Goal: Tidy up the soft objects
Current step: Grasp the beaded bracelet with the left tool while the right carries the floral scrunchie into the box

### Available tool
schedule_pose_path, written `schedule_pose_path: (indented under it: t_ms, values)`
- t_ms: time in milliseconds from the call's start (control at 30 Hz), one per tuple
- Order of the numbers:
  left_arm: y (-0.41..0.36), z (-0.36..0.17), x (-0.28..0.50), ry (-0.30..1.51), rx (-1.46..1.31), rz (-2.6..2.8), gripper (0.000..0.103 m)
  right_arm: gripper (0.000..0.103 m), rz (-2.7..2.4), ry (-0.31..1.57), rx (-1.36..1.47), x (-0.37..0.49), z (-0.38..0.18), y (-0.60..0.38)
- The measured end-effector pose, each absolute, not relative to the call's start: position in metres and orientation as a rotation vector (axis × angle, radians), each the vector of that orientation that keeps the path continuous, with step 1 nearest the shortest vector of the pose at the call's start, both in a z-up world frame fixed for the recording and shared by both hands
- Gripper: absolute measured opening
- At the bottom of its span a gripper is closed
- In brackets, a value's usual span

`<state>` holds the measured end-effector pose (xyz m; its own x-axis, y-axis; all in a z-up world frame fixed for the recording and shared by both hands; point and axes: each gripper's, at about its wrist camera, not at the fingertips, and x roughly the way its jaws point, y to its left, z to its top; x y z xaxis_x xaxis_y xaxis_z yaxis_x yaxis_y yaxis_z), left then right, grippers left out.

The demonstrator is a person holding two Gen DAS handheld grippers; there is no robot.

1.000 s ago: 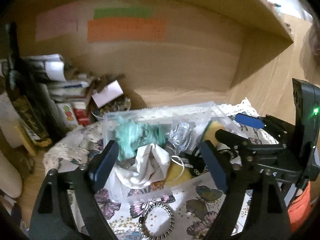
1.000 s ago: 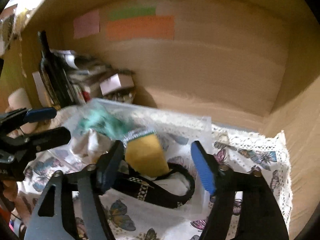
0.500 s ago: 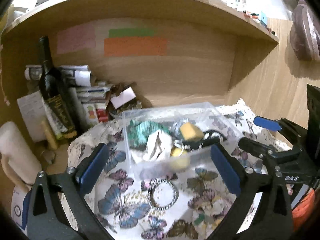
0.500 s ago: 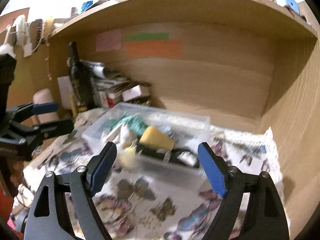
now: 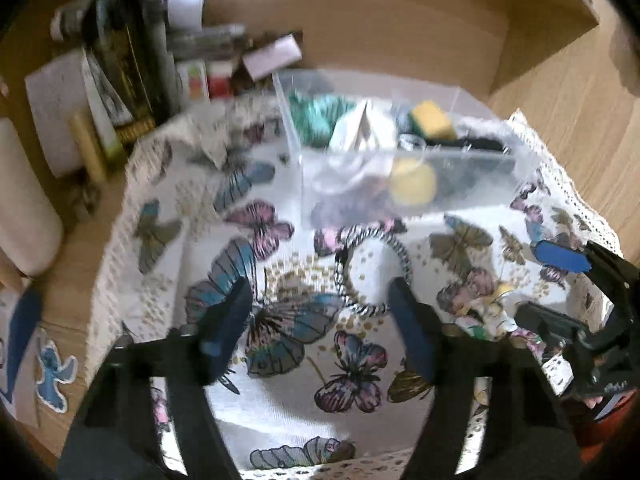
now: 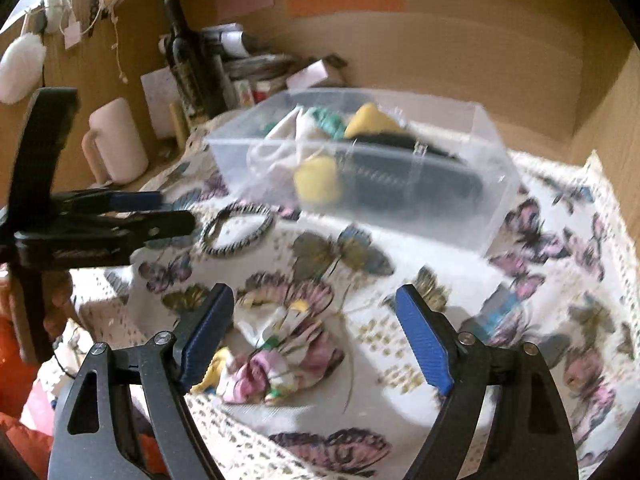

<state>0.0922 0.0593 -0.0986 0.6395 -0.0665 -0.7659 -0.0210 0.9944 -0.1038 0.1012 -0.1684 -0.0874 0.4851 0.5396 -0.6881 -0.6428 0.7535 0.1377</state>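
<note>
A clear plastic box (image 5: 412, 184) (image 6: 400, 216) stands on the butterfly cloth and holds a teal yarn bundle (image 5: 316, 114), a white cloth (image 5: 360, 128), yellow sponges (image 5: 434, 120) (image 6: 318, 178) and a black strap (image 6: 404, 178). A black-and-white striped hair band (image 5: 374, 272) (image 6: 238, 230) lies on the cloth in front of the box. A floral scrunchie (image 6: 280, 356) lies between my right fingers. My left gripper (image 5: 320, 332) is open, just short of the hair band. My right gripper (image 6: 314, 340) is open above the scrunchie.
A dark bottle (image 5: 124, 40) (image 6: 188, 64), papers and small boxes crowd the back left of the wooden alcove. A pale mug (image 6: 114, 142) stands at the left. The alcove's side wall (image 6: 600, 120) rises on the right.
Both grippers have pulled back from the box and tilted down. The hair band and the scrunchie now lie close in front of the fingers. Both stay open and empty.
</note>
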Motion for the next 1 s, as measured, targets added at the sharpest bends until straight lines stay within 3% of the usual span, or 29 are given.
schedule_pose_path:
  t_ms: [67, 133, 200, 267, 333, 433, 667, 1000]
  values:
    - [0.061, -0.105, 0.096, 0.891, -0.136, -0.037, 0.055, 0.069, 0.743, 0.800, -0.165, 0.098, -0.092, -0.164]
    - [0.059, -0.111, 0.101, 0.911, -0.143, -0.050, 0.040, 0.056, 0.754, 0.816, -0.194, 0.097, -0.097, -0.159]
    - [0.057, -0.115, 0.104, 0.925, -0.139, -0.058, 0.037, 0.044, 0.765, 0.849, -0.211, 0.098, -0.105, -0.155]
    - [0.052, -0.116, 0.104, 0.912, -0.120, -0.051, 0.034, 0.038, 0.754, 0.832, -0.223, 0.096, -0.109, -0.155]
    - [0.048, -0.117, 0.105, 0.912, -0.101, -0.060, 0.016, 0.023, 0.754, 0.826, -0.221, 0.097, -0.108, -0.157]
    - [0.042, -0.116, 0.105, 0.908, -0.078, -0.079, 0.006, 0.017, 0.749, 0.826, -0.187, 0.101, -0.106, -0.161]
    - [0.034, -0.096, 0.093, 0.844, -0.055, -0.091, 0.005, 0.016, 0.691, 0.752, -0.153, 0.110, -0.082, -0.177]
    - [0.040, -0.029, 0.086, 0.609, -0.070, -0.072, 0.005, 0.016, 0.617, 0.583, -0.122, 0.131, -0.027, -0.198]
